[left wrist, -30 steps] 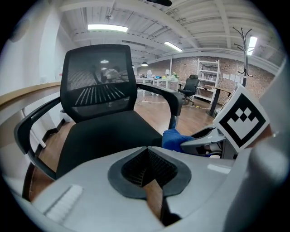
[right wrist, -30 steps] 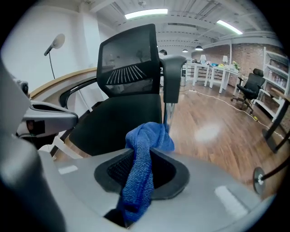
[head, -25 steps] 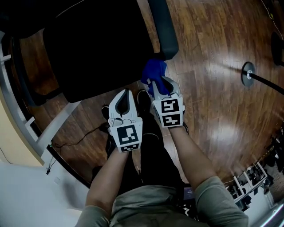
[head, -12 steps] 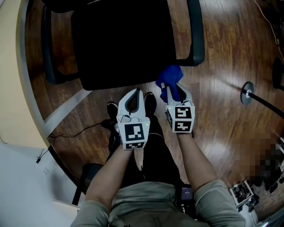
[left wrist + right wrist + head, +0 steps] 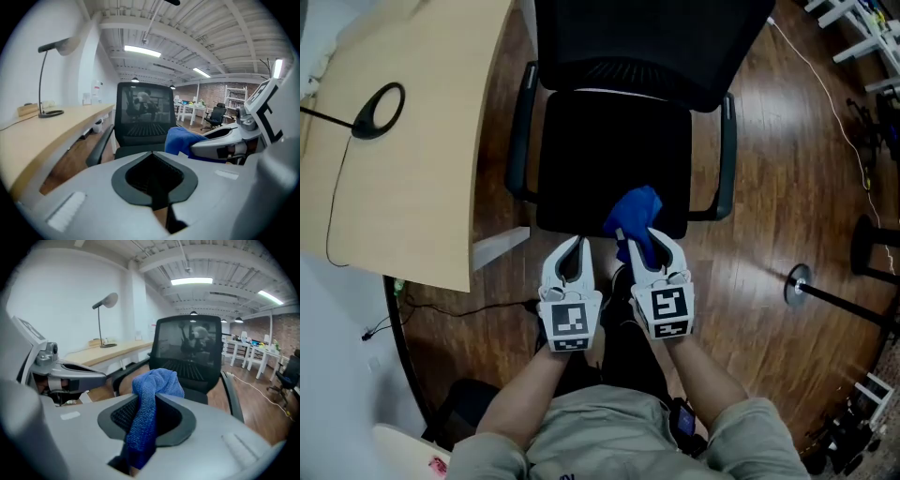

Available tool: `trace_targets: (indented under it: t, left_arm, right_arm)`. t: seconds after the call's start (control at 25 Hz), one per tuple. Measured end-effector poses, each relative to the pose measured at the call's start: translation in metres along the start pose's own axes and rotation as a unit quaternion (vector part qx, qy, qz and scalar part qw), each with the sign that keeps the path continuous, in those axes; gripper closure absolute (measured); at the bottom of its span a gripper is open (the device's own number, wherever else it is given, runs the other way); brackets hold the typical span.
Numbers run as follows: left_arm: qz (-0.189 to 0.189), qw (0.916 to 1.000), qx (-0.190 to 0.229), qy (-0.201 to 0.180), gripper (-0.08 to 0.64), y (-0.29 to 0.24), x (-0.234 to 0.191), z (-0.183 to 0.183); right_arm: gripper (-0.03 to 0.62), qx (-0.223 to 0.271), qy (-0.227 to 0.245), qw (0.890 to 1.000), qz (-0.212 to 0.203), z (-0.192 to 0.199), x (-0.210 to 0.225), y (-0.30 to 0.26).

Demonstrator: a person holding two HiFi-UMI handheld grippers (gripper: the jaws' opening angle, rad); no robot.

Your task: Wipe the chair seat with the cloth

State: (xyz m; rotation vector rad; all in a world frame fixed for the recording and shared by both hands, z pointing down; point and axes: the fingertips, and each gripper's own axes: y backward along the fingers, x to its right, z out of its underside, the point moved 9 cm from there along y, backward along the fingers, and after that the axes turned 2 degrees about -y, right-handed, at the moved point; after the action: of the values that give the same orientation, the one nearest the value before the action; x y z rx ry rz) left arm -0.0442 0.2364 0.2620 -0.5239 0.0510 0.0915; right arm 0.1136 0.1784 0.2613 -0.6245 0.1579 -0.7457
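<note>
A black office chair stands straight ahead, its seat (image 5: 600,150) under a mesh backrest (image 5: 647,37). My right gripper (image 5: 649,242) is shut on a blue cloth (image 5: 633,214), whose bunched end hangs over the seat's front edge. In the right gripper view the cloth (image 5: 154,385) runs down between the jaws of that gripper (image 5: 150,404), with the chair (image 5: 190,345) beyond. My left gripper (image 5: 574,247) hangs beside it, just short of the seat's front edge, jaws shut and empty. The left gripper view shows its jaws (image 5: 152,157) meeting, the cloth (image 5: 180,139) to the right.
A light wooden desk (image 5: 403,187) lies to the chair's left, with a lamp base (image 5: 378,110) and its cable on it. The chair has armrests (image 5: 520,131) on both sides. A round stand base (image 5: 797,281) sits on the wooden floor at right; white racks (image 5: 862,19) are at the far right.
Both grippers have risen and the view has swung to face the chair squarely. The cloth, still in the right gripper, now overlaps the seat's front edge instead of hanging beside the armrest.
</note>
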Motion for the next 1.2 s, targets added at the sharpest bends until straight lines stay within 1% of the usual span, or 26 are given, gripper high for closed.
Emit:
trace_targets:
  t: [0.16,0.32,0.48,0.68,0.76,0.88,1.08,1.2]
  left_arm:
    - [-0.036,0.9988,0.030,0.014,0.555,0.051,-0.048,-0.030]
    - [-0.095,0.9936,0.048,0.036,0.554,0.097,-0.094,-0.039]
    - [-0.141,0.9869,0.053,0.057,0.554,0.149,-0.137,-0.037]
    - [-0.188,0.9778,0.053,0.076,0.554,0.197,-0.175,-0.027]
    - [-0.206,0.9735,0.046,0.087,0.554,0.213,-0.188,-0.020]
    - [-0.228,0.9676,0.049,0.098,0.555,0.232,-0.205,-0.014]
    - [-0.248,0.9618,0.052,0.105,0.554,0.253,-0.228,-0.008]
    - [-0.255,0.9593,0.052,0.110,0.555,0.261,-0.239,-0.004]
  right_arm:
    - [0.506,0.040,0.039,0.996,-0.066,-0.060,-0.068,-0.007]
    - [0.506,0.065,0.082,0.985,-0.140,-0.102,-0.136,-0.022]
    - [0.506,0.066,0.112,0.973,-0.193,-0.125,-0.206,-0.023]
    - [0.505,0.052,0.151,0.955,-0.249,-0.135,-0.270,-0.035]
    - [0.505,0.047,0.163,0.950,-0.262,-0.137,-0.292,-0.043]
    - [0.505,0.037,0.174,0.946,-0.272,-0.139,-0.317,-0.059]
    - [0.503,0.004,0.182,0.944,-0.276,-0.136,-0.345,-0.085]
    - [0.502,-0.019,0.188,0.944,-0.269,-0.132,-0.357,-0.101]
